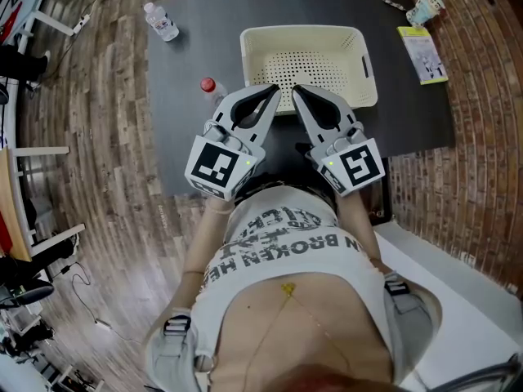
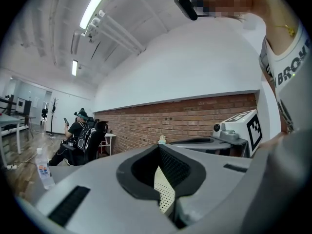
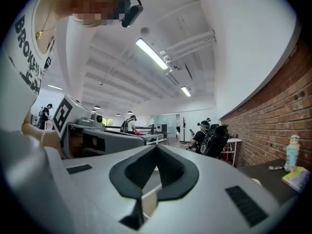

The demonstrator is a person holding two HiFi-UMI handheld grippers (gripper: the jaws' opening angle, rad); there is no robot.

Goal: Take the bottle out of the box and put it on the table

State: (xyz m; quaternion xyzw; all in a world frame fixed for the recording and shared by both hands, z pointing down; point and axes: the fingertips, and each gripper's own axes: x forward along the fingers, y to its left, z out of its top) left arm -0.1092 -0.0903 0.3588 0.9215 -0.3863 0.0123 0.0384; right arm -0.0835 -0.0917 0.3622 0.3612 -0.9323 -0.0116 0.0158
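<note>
The dark surface [image 1: 188, 137] fills most of my head view. Its near edge runs just behind and below both sets of fingers, and its right edge lies well off to the right of the right fingers, with wooden floor [image 1: 106, 219] all round.

The cream box [image 1: 358, 35] sits directly ahead of the fingers. Its near rim is just past the fingertips and its perforated floor is in plain sight.

The left gripper [image 1: 272, 95] [image 2: 158, 150] and the right gripper [image 1: 297, 92] [image 3: 156, 147] are side by side, close together and angled toward each other. Each has its fingers pressed together with nothing between them. In both gripper views the pads meet at the tip.

The red-capped bottle [image 1: 211, 88] is out on the surface just left of the left fingers, outside the box and near its left corner. It is partly hidden behind that gripper's body, so I cannot tell whether they touch.

A white-capped bottle [image 1: 161, 20] stands well to the left and ahead of the left fingers, near the far left edge. Between the two bottles the surface is open, the widest free room I have on that side.

To the right of the right fingers, past the box's right wall, a narrower strip of surface is open as far as the right edge. A yellow-green booklet [image 1: 422, 54] lies ahead on that side, and a small pale-blue item [image 1: 425, 9] lies beyond it at the far right corner.
</note>
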